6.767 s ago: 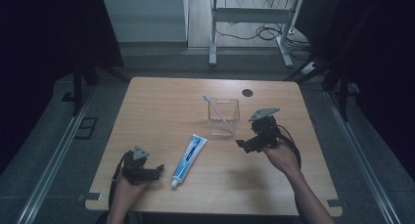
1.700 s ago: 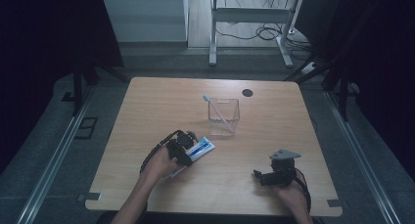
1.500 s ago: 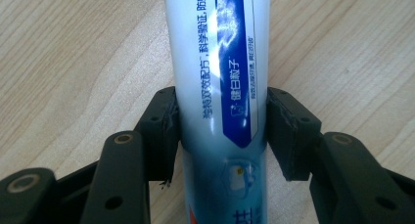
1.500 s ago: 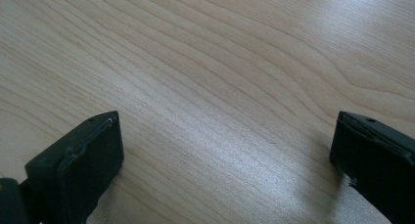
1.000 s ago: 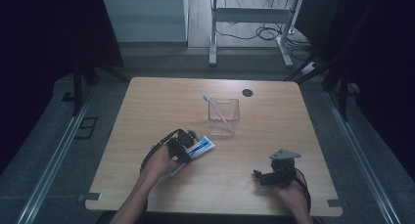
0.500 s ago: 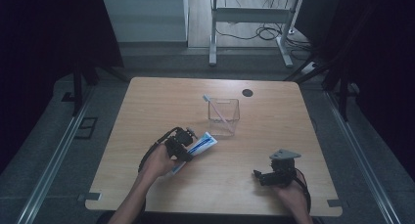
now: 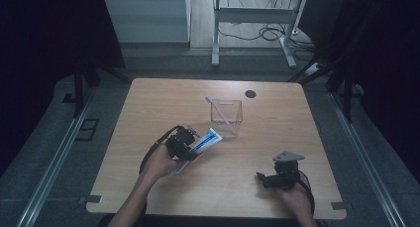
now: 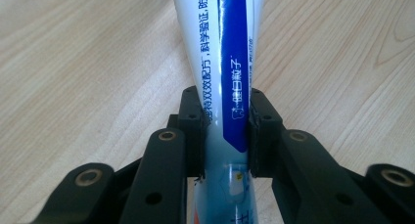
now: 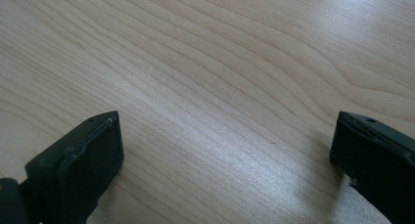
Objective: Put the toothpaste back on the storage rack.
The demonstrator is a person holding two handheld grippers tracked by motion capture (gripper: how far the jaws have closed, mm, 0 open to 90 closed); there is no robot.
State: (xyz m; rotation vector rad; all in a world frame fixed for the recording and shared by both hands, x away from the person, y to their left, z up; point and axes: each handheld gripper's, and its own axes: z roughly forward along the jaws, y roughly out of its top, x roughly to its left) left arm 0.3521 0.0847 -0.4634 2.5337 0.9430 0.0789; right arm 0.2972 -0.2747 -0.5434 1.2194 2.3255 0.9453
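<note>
A white and blue toothpaste tube [image 7: 204,141] is held just above the wooden table [image 7: 277,138], its cap end pointing up-right toward a clear plastic cup [image 7: 227,119]. My left gripper [image 7: 184,143] is shut on the tube's lower half; in the left gripper view both pads press the tube [image 8: 226,72] from either side of my left gripper [image 8: 226,131]. A toothbrush [image 7: 218,110] leans inside the cup. My right gripper [image 7: 261,178] rests near the table's front right, its jaws wide open over bare wood in the right gripper view [image 9: 227,150].
A round black grommet [image 7: 250,93] sits at the back of the table. Beyond the far edge stand a desk frame [image 7: 250,33] and floor cables. Dark curtains flank both sides.
The left gripper has lifted and carried the toothpaste tube slightly up and right, closer to the cup. The right gripper has stayed where it was.
</note>
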